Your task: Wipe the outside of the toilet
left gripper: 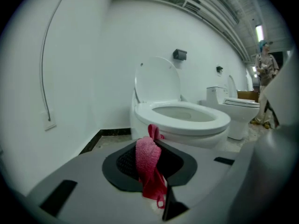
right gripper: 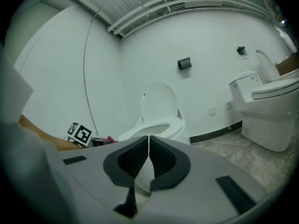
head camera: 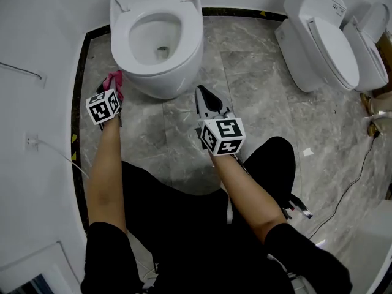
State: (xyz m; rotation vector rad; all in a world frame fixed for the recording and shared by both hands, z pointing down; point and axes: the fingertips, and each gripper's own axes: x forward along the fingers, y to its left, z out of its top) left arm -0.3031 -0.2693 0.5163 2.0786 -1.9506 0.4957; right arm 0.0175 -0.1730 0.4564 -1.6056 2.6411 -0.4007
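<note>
**Left hand-held gripper**: clenched on a pink cloth. The cloth is pinched between the two jaw pads. A bunch of it stands above them and a loose tail hangs below. In the head view this gripper sits low over the floor, just beside the left outer side of the toilet. Whether the cloth touches the bowl cannot be told from any view.

**Right hand-held gripper**: clenched with nothing in it. The jaws meet at their tips and no object lies between the pads. In the head view it is held over the floor in front of the bowl, to the right of centre and clear of the porcelain. It points towards the toilet.

**Toilet**: white, with the seat down and the lid raised against the wall. It stands at the back of the grey marbled floor, where a dark strip runs along the foot of the curved white wall.

**Surroundings**: two more toilets stand well apart at the right, lids shut. A thin cable trails across the floor at the right. Both of the person's forearms are bare, and dark clothing fills the lower part of the head view.
</note>
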